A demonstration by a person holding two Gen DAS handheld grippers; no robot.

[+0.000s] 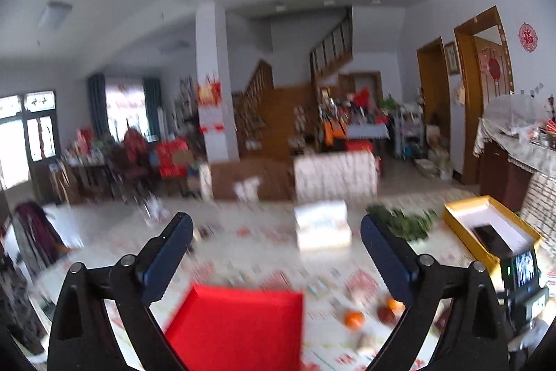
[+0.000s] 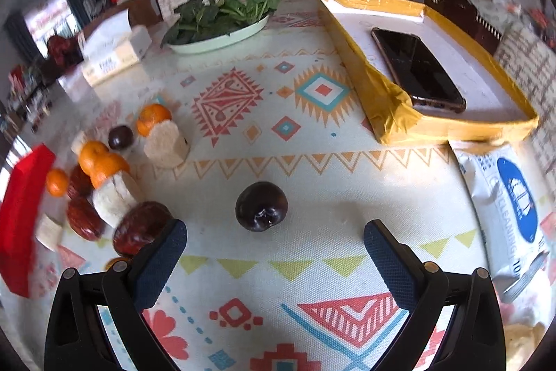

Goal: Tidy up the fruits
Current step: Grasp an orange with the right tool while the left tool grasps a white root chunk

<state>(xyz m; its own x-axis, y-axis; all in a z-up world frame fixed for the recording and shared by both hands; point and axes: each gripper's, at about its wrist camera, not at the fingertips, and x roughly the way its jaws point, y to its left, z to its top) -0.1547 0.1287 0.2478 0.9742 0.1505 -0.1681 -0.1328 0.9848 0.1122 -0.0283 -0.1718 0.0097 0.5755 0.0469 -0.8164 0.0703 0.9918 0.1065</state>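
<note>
- Dark plum [image 2: 261, 206]: small, round, glossy skin, so prob. light but slippery and apt to roll on the cloth. Flesh likely firm but bruisable; modest squeeze only.
- Best hold, I'd judge: pads on opposite sides at its widest girth, stem dimple left facing the camera, so it can't squirt out.
- Where it lies: alone on the patterned tablecloth [image 2: 312, 162], just ahead of the right gripper [image 2: 274, 240], roughly centred btw the 2 fingers but beyond the tips, not touching either.
- Right gripper: jaws wide apart, nothing btw them, angled down at the table.
- Left gripper [image 1: 276, 233]: jaws also wide apart and empty, pointing out across the room; view is blurred. Red box [image 1: 239, 325] sits below it.
- Other fruit: oranges [image 2: 100, 160], red dates [image 2: 140, 226] and a 2nd dark plum [image 2: 120, 137] clustered to the left w/ pale cut chunks [image 2: 166, 141], beside the red box; 1 date lies just beside the right gripper's left finger, contact unclear.
- Yellow tray [image 2: 392, 113] w/ a phone [image 2: 417, 68] on the right, well apart from the lone plum.
</note>
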